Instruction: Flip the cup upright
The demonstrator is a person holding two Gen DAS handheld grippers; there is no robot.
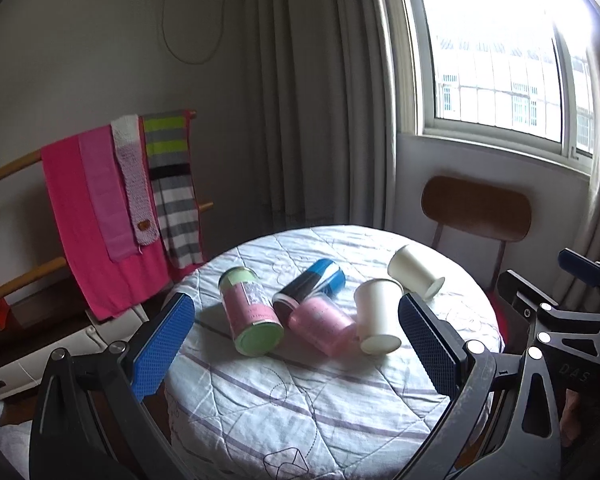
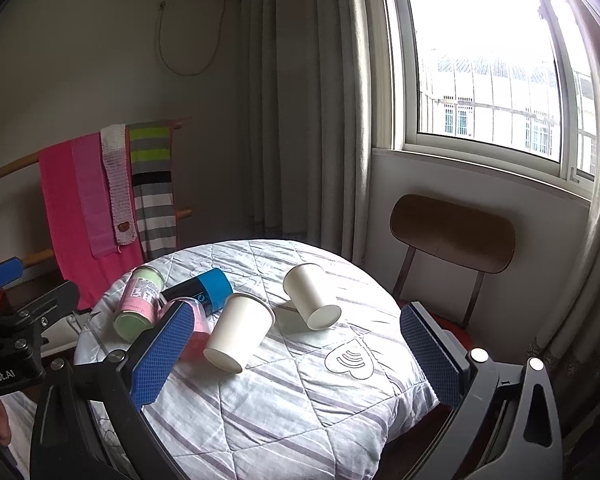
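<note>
Tongs, left point(image 1: 296, 332): spread wide, nothing between the blue pads, held above the near edge of the bench.
Tongs, right point(image 2: 296, 344): equally wide, empty; the white cups show in the gap between the pads.
Bench point(image 2: 300, 420): round top under a quilted striped cover, soft and creased, so probably an uneven footing for a light cup.
Near cup point(image 2: 240, 330): white paper, tipped over with its base toward the camera and its mouth away, touching the pink cup point(image 1: 324, 326).
Risk, near cup: a hard squeeze would likely crush the thin wall; a nudge could roll it or disturb its neighbours.
Cluster: pink cup, blue-and-black can point(image 1: 310, 286) and green-lidded jar point(image 1: 250, 314) lie close together on their sides; all round, so a push could send one off the bench.
Far cup point(image 2: 312, 296): white paper, also on its side, apart from the cluster, nearer the chair point(image 2: 452, 232).
Risk, far cup: released tilted on the quilt, it may topple again.
</note>
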